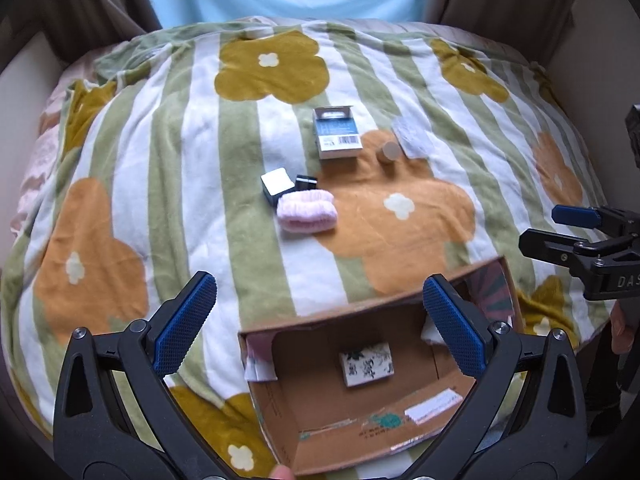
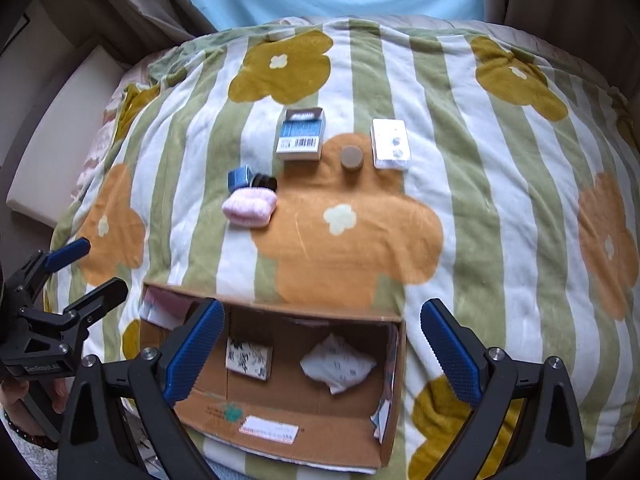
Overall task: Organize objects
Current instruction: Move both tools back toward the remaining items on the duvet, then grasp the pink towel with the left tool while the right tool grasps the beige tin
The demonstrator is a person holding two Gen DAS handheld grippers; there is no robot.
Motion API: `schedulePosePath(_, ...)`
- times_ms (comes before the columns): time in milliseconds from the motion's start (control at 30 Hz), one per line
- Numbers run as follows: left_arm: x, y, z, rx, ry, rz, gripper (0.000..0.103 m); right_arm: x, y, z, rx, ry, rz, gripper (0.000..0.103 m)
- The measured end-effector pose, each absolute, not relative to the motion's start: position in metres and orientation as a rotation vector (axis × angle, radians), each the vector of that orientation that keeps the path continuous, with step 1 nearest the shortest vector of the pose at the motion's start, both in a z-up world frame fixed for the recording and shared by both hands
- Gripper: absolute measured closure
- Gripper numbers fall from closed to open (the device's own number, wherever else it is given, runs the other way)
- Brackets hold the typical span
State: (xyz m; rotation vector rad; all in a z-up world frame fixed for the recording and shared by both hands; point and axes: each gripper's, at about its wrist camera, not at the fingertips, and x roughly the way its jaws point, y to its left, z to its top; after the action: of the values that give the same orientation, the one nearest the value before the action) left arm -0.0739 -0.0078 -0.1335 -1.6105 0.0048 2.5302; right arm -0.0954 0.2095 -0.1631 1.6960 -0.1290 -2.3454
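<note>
Striped green-and-white blanket (image 2: 460, 208) with large orange and mustard flowers covers a rounded, cushioned surface whose sides fall away toward pale walls. Left gripper (image 1: 320, 320) hovers low over the near edge, its blue-padded jaws spread wide and holding nothing; right gripper (image 2: 320, 344) hangs beside it, likewise spread wide and empty. Each tool appears at the border of the other's view. Between and below them sits an open cardboard box (image 2: 280, 412), its far wall toward the blanket's centre; inside lie a small patterned box (image 2: 249, 358) and a crumpled white packet (image 2: 338, 364). Beyond the box a broad stretch of bare blanket separates it from the remaining items: a pink cloth roll (image 2: 250, 205) touching a small dark cube (image 2: 239, 179), a blue-and-white carton (image 2: 301, 135), a short beige cylinder (image 2: 352, 157), and a white blister pack (image 2: 391, 144), the last three ranged in a row.
</note>
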Motion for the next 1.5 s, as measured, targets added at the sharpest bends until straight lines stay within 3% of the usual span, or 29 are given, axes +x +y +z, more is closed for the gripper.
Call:
schedulePosePath(367, -0.163, -0.009, -0.199, -1.778, -0.138, 2.477, 0.000, -0.176, 0.214, -0.204, 1.725, -0.398, -2.366, 0.005)
schedulePosePath(833, -0.235, -0.002, -0.307, -2.046, -0.110, 2.265, 0.000, -0.250, 0.216, -0.296, 1.817, -0.596, -2.417, 0.005)
schedulePosePath(1300, -0.251, 0.001, -0.345, -2.133, -0.175, 2.174, 0.001, -0.268, 0.227, -0.329, 1.819, -0.847, -2.468, 0.022)
schedulePosePath(1500, -0.257, 0.001, -0.350, -2.125, -0.198, 2.183, 0.009, -0.274, 0.224, -0.339, 1.826, -0.902, -2.471, 0.037)
